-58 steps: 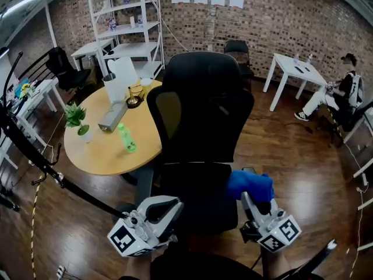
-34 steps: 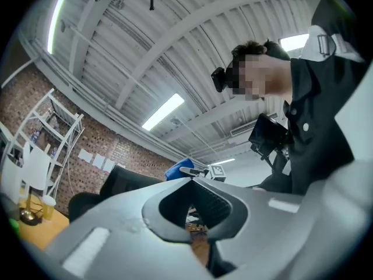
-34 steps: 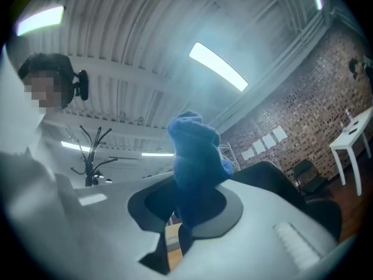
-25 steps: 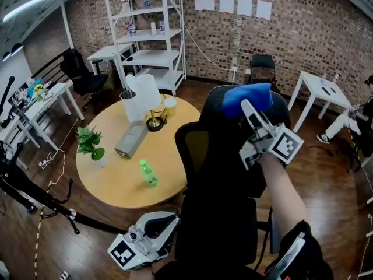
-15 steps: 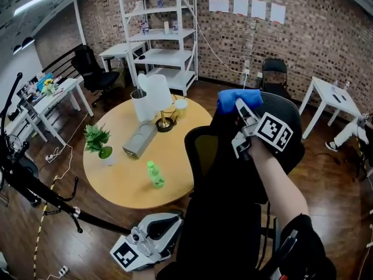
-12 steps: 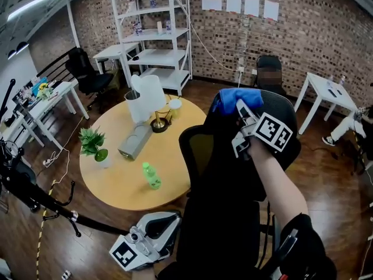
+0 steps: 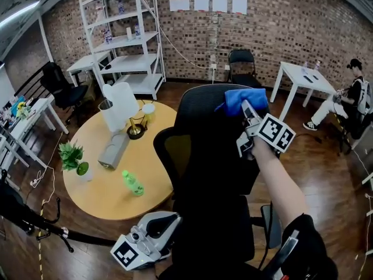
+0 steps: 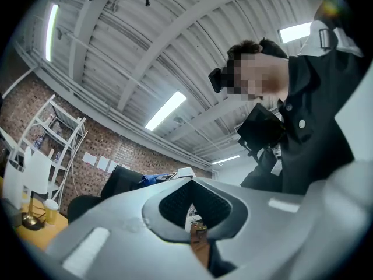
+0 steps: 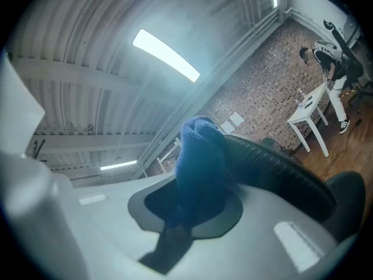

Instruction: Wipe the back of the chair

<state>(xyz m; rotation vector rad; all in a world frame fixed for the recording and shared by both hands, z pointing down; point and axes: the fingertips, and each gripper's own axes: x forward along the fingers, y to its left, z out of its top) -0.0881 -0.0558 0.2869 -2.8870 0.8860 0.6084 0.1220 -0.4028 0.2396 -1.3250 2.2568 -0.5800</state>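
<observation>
A black mesh office chair (image 7: 213, 156) stands in front of me with its back toward me. My right gripper (image 7: 247, 111) is raised to the top edge of the chair back and is shut on a blue cloth (image 7: 245, 98), which rests against that edge. In the right gripper view the blue cloth (image 9: 201, 156) bulges between the jaws beside the dark chair rim (image 9: 280, 168). My left gripper (image 7: 169, 222) hangs low at the bottom left, tilted upward, jaws shut with nothing in them; the left gripper (image 8: 192, 212) looks up at the ceiling.
A round wooden table (image 7: 111, 168) left of the chair holds a green bottle (image 7: 132, 183), a small plant (image 7: 74, 158), a white jug (image 7: 119, 105) and a grey box (image 7: 113, 149). White shelving (image 7: 119, 37) stands behind. A person (image 7: 349, 95) sits at the right by a white table (image 7: 300, 77).
My right gripper rose with the blue cloth from beside the seat to the top of the chair back, then shifted slightly along it. The left gripper stayed low.
</observation>
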